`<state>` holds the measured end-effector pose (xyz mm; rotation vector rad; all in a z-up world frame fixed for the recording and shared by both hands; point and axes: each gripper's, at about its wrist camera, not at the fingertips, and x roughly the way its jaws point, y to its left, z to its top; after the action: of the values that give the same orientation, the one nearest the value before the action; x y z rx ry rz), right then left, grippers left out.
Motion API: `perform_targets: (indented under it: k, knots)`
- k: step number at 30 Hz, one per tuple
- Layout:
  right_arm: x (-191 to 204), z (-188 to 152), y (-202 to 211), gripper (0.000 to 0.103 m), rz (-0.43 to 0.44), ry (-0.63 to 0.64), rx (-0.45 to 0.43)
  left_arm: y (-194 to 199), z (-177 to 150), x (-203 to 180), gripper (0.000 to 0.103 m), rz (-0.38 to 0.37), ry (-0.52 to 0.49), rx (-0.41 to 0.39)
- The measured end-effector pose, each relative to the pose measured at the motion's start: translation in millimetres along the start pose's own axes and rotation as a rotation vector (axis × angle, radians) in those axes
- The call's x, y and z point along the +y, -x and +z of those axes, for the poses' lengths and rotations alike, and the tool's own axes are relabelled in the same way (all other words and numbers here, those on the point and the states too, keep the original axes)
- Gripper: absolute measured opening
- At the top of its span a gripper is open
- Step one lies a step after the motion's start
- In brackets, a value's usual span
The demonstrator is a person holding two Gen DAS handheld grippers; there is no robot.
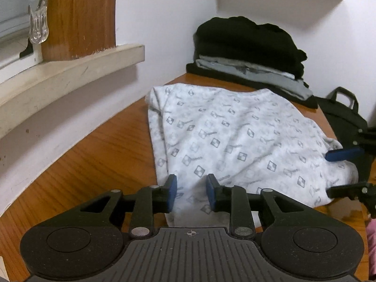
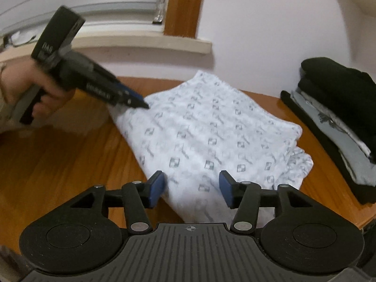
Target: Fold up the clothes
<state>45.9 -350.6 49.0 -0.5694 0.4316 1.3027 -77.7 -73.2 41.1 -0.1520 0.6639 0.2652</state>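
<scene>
Garment: the white patterned shirt (image 1: 230,136) is lying half folded in the middle of the frame on the wooden counter (image 1: 94,155).
Left gripper (image 1: 190,193): fingers are standing apart over the near hem, gripping nothing.
Right gripper (image 2: 191,189): fingers are also open at the other near corner, probably for the next fold.
Stack: folded dark clothes (image 2: 338,122) are waiting at the right, against the white wall (image 1: 164,23).

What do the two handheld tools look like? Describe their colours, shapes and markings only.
Both match. The left tool and right tool have black linkage arms with silver pivot pins, blue pads on the fingers, two round discs beside a ribbed grey plate, and a small crosshair mark. Seen side-on, the left tool's body is black-grey with blurred white lettering.
</scene>
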Motion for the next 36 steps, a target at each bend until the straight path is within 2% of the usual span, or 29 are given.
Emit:
perform_targets:
  k: [6,9,12,15,21,27,29,33,35,36]
  knots:
    - [-9,-12,3,0.052,-0.023,0.030,0.069,2,4,2,0.032,-0.018,0.021,0.014]
    - [-30,-20,7,0.052,-0.072,0.001,0.089,6,7,1,0.049,-0.023,0.025,0.003]
    - [-56,-28,12,0.051,-0.121,-0.058,0.099,9,9,0,0.053,-0.027,0.032,-0.008]
    - [-73,-29,22,0.051,-0.104,-0.095,0.065,10,10,0,0.071,-0.025,0.042,-0.018]
    - [-97,-9,37,0.053,-0.038,-0.119,-0.018,5,14,6,0.073,0.004,0.073,-0.021]
    - [-128,15,-2,0.053,-0.048,-0.156,-0.036,-18,38,22,0.075,0.027,0.150,-0.036]
    - [-136,17,-20,0.053,-0.049,-0.175,-0.035,-31,50,28,0.073,0.016,0.172,-0.034]
    - [-152,15,-53,0.053,-0.036,-0.222,-0.027,-60,73,41,0.055,-0.005,0.223,-0.027]
    - [-159,11,-64,0.055,-0.011,-0.241,-0.026,-71,81,45,0.036,-0.009,0.218,-0.034]
    - [-161,9,-67,0.057,0.001,-0.247,-0.028,-75,84,45,0.010,-0.007,0.211,-0.047]
